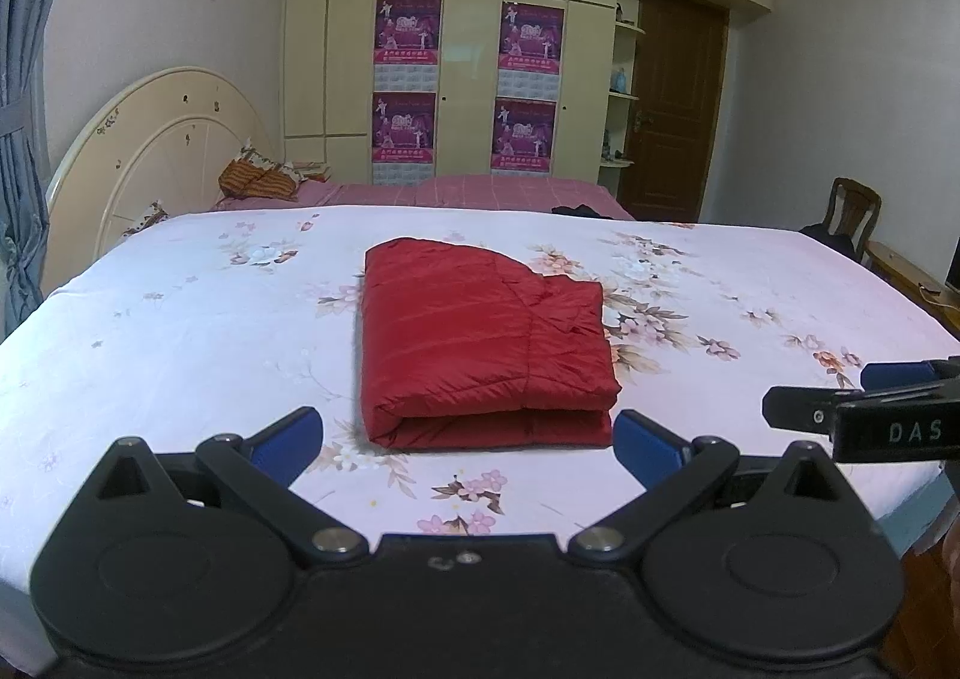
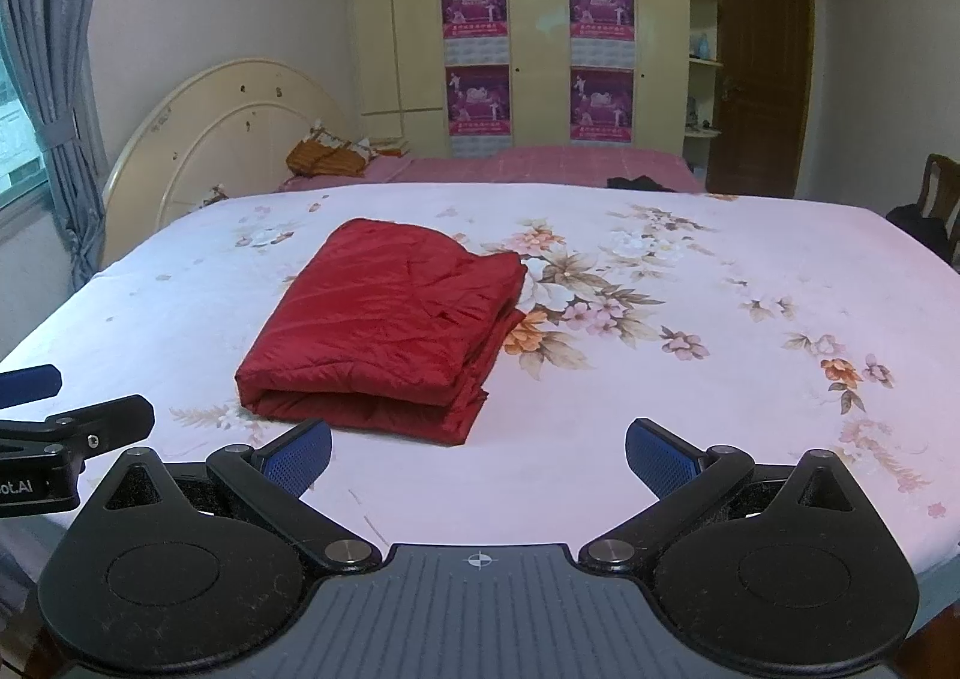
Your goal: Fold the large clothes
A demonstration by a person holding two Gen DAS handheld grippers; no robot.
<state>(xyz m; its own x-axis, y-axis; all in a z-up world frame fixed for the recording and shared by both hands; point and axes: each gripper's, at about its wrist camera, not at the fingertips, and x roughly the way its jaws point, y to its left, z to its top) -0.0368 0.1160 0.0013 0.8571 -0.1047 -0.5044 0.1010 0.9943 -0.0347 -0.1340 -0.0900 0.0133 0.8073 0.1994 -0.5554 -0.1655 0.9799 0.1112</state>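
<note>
The red coat (image 1: 483, 346) lay folded up in a neat block on the bed (image 1: 180, 331), near the front edge & about mid-way across. The left claw (image 1: 468, 442) was spread wide w/ nothing in it, just in front of the coat, not touching. The right claw (image 2: 478, 454) was spread wide too, empty, w/ the coat a bit to its left. Both claws hung side by side over the front of the bed.

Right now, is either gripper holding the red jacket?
No, the red jacket lies folded on the bed, with the left gripper and right gripper open short of it.
</note>
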